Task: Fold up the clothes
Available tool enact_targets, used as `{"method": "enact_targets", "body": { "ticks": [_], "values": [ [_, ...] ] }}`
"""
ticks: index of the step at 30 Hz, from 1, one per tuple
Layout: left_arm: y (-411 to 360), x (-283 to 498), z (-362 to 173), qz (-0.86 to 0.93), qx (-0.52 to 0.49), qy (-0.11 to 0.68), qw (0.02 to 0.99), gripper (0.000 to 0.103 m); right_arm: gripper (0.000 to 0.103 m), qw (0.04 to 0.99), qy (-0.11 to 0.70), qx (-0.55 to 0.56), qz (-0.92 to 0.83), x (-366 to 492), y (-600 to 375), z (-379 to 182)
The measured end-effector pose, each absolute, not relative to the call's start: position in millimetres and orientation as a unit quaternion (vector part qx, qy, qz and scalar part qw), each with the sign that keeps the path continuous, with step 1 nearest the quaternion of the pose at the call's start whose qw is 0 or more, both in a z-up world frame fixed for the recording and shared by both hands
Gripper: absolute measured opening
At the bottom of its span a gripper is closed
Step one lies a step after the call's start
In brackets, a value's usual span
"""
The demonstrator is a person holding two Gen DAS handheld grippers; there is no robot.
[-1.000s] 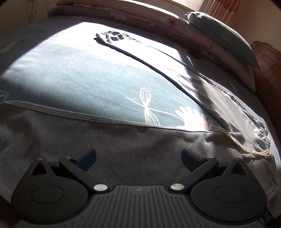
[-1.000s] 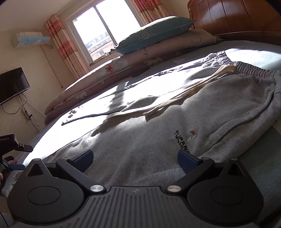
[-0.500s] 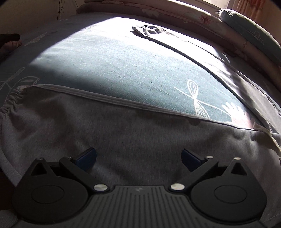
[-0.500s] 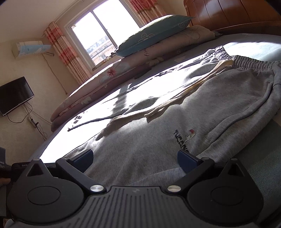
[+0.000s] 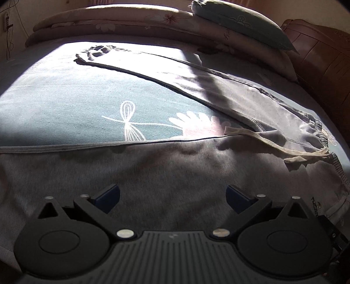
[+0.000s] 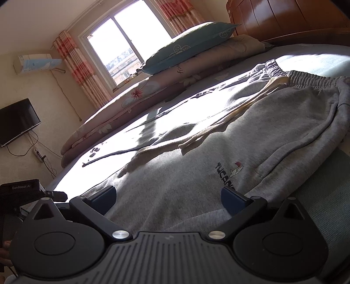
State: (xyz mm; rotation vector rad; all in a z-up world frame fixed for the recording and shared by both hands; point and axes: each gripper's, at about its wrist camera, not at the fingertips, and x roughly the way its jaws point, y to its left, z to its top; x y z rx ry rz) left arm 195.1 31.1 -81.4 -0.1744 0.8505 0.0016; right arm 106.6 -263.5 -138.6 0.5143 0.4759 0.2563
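Note:
Grey sweatpants (image 5: 166,172) lie spread flat on the bed, legs splayed apart, one leg (image 5: 196,83) running to the far left. A cream drawstring (image 5: 273,146) trails from the elastic waistband (image 6: 306,80). A dark logo (image 6: 227,174) marks the near hip. My left gripper (image 5: 172,196) hovers open just over the near leg, nothing between its fingers. My right gripper (image 6: 168,196) is open too, low over the hip by the logo. The left gripper's body (image 6: 19,192) shows at the left edge of the right wrist view.
The bed has a teal sheet (image 5: 76,109) with a white print. A rolled floral quilt (image 5: 131,24) and teal pillow (image 6: 186,48) line the far side. Wooden headboard (image 6: 284,19) at right. A window (image 6: 126,45), wall TV (image 6: 17,122) and air conditioner (image 6: 37,63) are behind.
The left wrist view has swung back to the right: the waistband and drawstring are in sight again and the left leg cuff has left the view. The right gripper has barely shifted.

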Motion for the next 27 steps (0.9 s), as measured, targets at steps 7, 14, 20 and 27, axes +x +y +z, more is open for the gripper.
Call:
{"method": "enact_targets", "body": {
  "ticks": [7, 14, 20, 27],
  "values": [
    [13, 197, -99, -0.003, -0.046, 0.429, 0.902, 0.102, 0.103, 0.932, 0.232, 0.246, 0.127, 106, -263, -139],
    [38, 192, -111, 0.032, -0.065, 0.444, 0.893, 0.102, 0.103, 0.935, 0.232, 0.240, 0.123, 106, -260, -139],
    [41, 178, -97, 0.039, -0.077, 0.425, 0.901, 0.102, 0.103, 0.936, 0.236, 0.230, 0.121, 107, -258, -137],
    [5, 164, -74, -0.029, -0.064, 0.348, 0.935, 0.102, 0.103, 0.940, 0.217, 0.237, 0.117, 99, -259, -117]
  ]
}}
